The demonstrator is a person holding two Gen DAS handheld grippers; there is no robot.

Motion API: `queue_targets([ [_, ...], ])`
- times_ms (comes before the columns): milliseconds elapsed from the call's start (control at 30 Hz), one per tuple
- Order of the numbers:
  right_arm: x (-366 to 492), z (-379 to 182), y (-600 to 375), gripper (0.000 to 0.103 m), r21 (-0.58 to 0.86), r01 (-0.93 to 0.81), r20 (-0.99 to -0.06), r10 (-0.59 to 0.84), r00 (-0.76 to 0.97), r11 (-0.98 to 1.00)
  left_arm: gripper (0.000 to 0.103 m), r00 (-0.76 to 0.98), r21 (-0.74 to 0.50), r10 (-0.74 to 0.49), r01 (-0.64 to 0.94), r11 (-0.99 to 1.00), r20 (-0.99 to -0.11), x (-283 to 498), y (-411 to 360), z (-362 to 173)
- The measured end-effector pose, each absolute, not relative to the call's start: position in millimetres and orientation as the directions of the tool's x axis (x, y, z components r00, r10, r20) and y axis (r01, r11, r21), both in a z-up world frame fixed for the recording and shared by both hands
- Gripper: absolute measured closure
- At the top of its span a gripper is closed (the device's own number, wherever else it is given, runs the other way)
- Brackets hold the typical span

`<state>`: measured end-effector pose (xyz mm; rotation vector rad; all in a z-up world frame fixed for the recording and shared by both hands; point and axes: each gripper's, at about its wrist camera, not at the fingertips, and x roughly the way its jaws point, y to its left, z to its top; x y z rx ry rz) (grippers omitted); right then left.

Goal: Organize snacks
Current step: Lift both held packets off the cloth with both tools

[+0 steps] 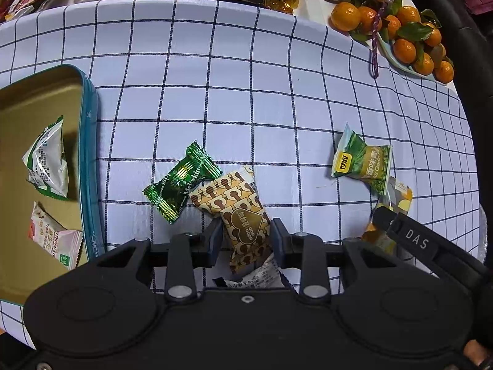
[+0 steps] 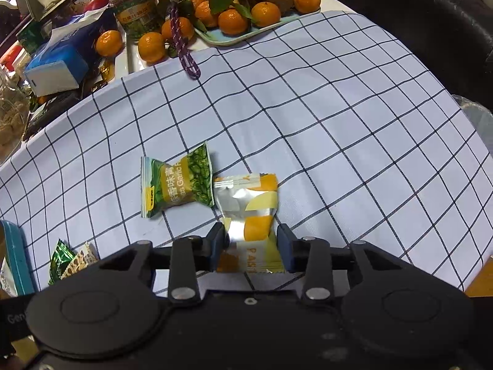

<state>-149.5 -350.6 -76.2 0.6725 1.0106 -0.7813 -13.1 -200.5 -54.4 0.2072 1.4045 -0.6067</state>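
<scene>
My left gripper (image 1: 246, 237) is shut on a brown-and-cream patterned snack packet (image 1: 240, 212), its pads pressing both sides. Under it lies a white packet (image 1: 262, 277), and a green candy (image 1: 181, 182) touches it on the left. An open gold tin with a teal rim (image 1: 89, 154) sits at the left, holding a white-green packet (image 1: 46, 160) and a pink-white one (image 1: 52, 234). My right gripper (image 2: 251, 243) is shut on a yellow-and-silver packet (image 2: 249, 203). A green pea packet (image 2: 177, 183) lies right beside it.
A checked cloth (image 2: 339, 123) covers the table. At the far edge stand a plate of tangerines (image 2: 234, 41), a purple cord (image 2: 181, 40), a jar (image 2: 135, 9), a blue tissue pack (image 2: 61, 58) and loose sweets. A black chair (image 2: 446, 30) stands at the right.
</scene>
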Motion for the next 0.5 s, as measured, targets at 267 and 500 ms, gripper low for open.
queue_targets([
  [267,-152.4,-75.3,-353.0,0.066,0.109,0.819,-0.914,-0.267,0.305,0.563,0.062,0.017,-0.251,-0.302,0.510,0.823,-0.953,-14.2,-212.7,-54.8],
  [500,-168.0,-70.6,-375.4,0.068,0.234,0.852,-0.927,-0.155,0.341,0.469,0.061,0.014,-0.254,-0.305,0.516,0.818,-0.952,-16.9,-227.0,-57.5],
])
